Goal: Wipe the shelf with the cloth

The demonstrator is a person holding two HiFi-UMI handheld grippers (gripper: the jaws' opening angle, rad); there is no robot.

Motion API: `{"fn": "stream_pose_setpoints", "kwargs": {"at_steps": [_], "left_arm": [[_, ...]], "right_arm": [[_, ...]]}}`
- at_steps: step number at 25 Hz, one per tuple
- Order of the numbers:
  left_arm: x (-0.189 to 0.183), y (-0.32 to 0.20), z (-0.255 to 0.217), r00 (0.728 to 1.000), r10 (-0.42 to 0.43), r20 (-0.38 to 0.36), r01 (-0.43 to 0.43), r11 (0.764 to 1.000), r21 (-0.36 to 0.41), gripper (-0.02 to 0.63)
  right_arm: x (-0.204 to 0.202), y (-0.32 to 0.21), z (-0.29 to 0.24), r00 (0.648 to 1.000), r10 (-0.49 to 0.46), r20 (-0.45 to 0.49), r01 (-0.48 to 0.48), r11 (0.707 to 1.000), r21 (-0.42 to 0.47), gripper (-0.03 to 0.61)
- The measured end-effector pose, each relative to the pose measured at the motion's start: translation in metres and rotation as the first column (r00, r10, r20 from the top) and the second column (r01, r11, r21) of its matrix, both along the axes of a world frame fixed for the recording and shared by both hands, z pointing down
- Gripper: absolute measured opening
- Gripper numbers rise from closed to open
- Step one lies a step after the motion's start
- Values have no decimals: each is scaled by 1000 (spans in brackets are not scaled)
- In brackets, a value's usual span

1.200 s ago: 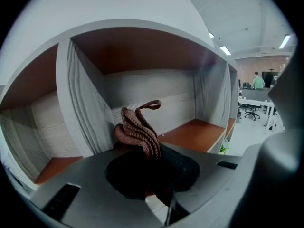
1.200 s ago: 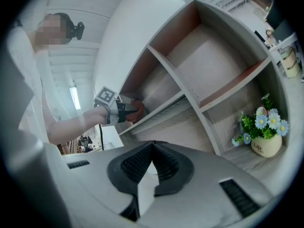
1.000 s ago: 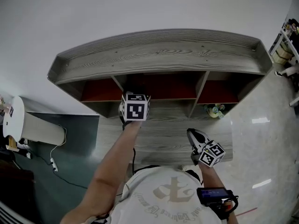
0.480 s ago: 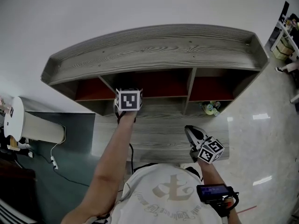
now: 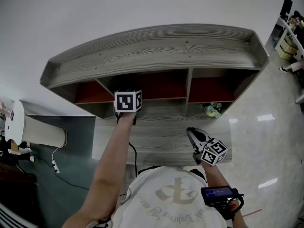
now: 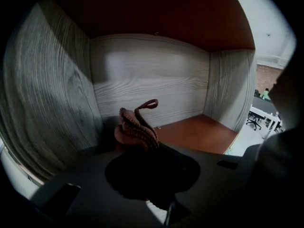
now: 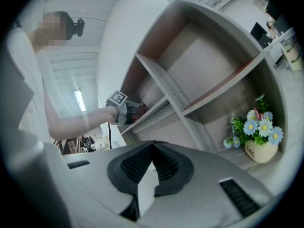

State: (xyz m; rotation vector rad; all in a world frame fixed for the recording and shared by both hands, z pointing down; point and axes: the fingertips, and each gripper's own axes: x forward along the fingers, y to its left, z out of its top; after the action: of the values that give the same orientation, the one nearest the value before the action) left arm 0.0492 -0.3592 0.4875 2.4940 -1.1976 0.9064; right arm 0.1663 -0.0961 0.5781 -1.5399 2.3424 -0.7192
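Where the grey wood-grain shelf [image 5: 156, 46] is split into three compartments with red-brown floors, the left gripper [image 6: 142, 139] reaches into the middle compartment [image 5: 161, 87], close to its left wall. Its marker cube [image 5: 127, 101] sits at the mouth of that opening in the head view.

The left gripper view looks along the compartment: grey grained wall close on the left, grey back panel ahead, the right wall well apart. The only thing in this compartment is the cloth [image 6: 137, 126] — a reddish-brown, ribbed bunch with one loop curling up from its top. It sits low in the far left corner, just above the red-brown floor; whether it presses on the floor cannot be told. The left and right compartments show nothing inside in the head view.

Below the right compartment, on the grey lower board, stands a small pale flower pot [image 7: 259, 148] holding blue and white flowers with green leaves.

The left gripper's fingers are closed on the cloth, which bulges out just beyond their tips. The right gripper [image 7: 151, 148] hangs near the person, out in front of the shelf and well apart from it — its ridged fingers are pressed together with nothing between them, touching nothing. The person's bare left arm [image 5: 111, 160] stretches from the body to the left gripper.
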Motion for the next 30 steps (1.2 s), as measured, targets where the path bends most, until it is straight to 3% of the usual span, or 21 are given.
{"fn": "stream_pose_setpoints", "kwargs": {"at_steps": [6,25,30], "left_arm": [[35,14,2,997,81,-14,-81,997,-4,64],[112,47,-1,986,164,-19,-164,986,-9,64],[134,59,-1,975,221,-16,-222,975,-6,64]], "right_arm": [[10,11,4,1000,11,0,-11,1000,-9,5],[53,46,12,999,45,14,-45,999,-19,5],[67,59,14,998,54,16,-54,998,-23,5]]}}
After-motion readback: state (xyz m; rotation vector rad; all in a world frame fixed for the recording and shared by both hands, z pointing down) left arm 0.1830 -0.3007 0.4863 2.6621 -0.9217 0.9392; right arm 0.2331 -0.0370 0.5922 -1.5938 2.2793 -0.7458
